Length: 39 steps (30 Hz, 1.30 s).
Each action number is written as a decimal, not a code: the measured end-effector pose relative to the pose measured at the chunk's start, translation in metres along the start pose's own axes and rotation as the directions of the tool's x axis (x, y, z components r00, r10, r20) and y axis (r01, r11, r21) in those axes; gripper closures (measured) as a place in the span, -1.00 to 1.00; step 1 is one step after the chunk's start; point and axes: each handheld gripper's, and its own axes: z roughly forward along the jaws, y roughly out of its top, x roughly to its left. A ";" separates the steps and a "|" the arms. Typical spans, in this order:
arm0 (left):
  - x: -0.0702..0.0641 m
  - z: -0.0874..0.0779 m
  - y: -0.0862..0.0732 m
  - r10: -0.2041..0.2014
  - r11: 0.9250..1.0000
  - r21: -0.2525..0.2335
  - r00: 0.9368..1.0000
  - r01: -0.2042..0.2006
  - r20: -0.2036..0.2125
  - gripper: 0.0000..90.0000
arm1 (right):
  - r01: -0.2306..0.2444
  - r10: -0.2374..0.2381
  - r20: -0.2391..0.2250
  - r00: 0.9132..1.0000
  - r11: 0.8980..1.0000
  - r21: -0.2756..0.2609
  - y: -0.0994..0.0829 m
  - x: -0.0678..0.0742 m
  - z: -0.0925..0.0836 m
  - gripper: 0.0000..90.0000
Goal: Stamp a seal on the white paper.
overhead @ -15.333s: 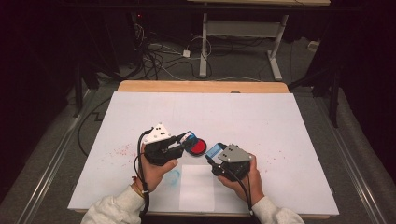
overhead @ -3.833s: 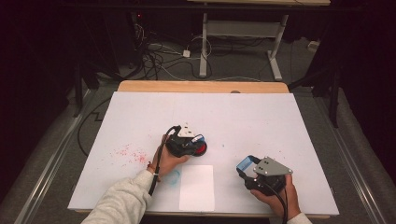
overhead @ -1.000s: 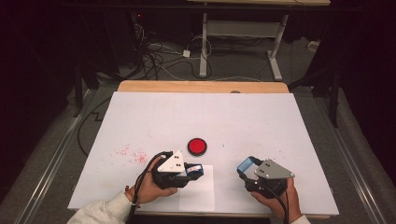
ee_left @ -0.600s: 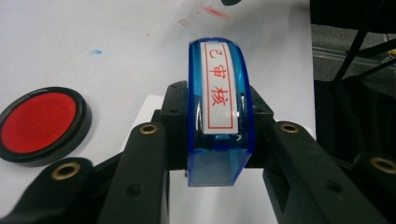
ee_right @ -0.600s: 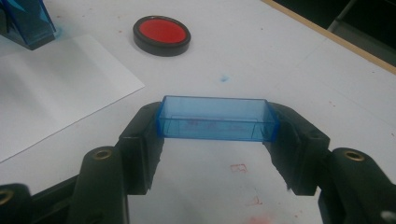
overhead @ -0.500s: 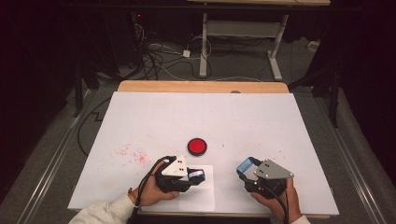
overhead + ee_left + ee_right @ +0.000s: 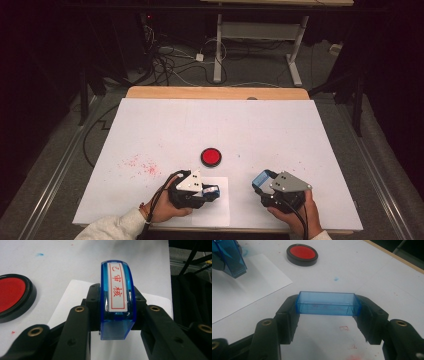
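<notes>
Left gripper [image 7: 212, 191] is clenched on the blue stamp [image 7: 117, 302], w/ the stamp right over the white paper [image 7: 212, 212], its long axis running across the sheet. Right gripper [image 7: 257, 182] is clamped on the stamp's blue cap [image 7: 327, 303], parked apart to the right. Red ink pad [image 7: 211, 156] sits just beyond the paper, so left hand's nearer.

White table mat [image 7: 165, 125], red speckles [image 7: 140, 165], floor cables [image 7: 170, 60]

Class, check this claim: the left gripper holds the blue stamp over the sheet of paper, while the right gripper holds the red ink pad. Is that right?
One detail is wrong. The right gripper holds the stamp's clear blue cap, not the ink pad, which lies free on the table, as the right gripper view shows. The left gripper does hold the blue stamp over the paper.
</notes>
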 end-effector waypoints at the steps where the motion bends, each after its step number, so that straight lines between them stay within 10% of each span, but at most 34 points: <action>1: 0.000 0.000 0.000 0.013 1.000 0.013 1.000 -0.013 0.000 0.50 | 0.000 0.000 0.000 1.000 1.000 0.000 0.000 0.000 0.000 -0.11; 39: 0.007 0.012 -0.012 0.066 0.995 0.067 0.997 -0.068 0.031 0.50 | 0.010 -0.010 -0.013 1.000 1.000 0.012 0.000 0.002 0.002 -0.11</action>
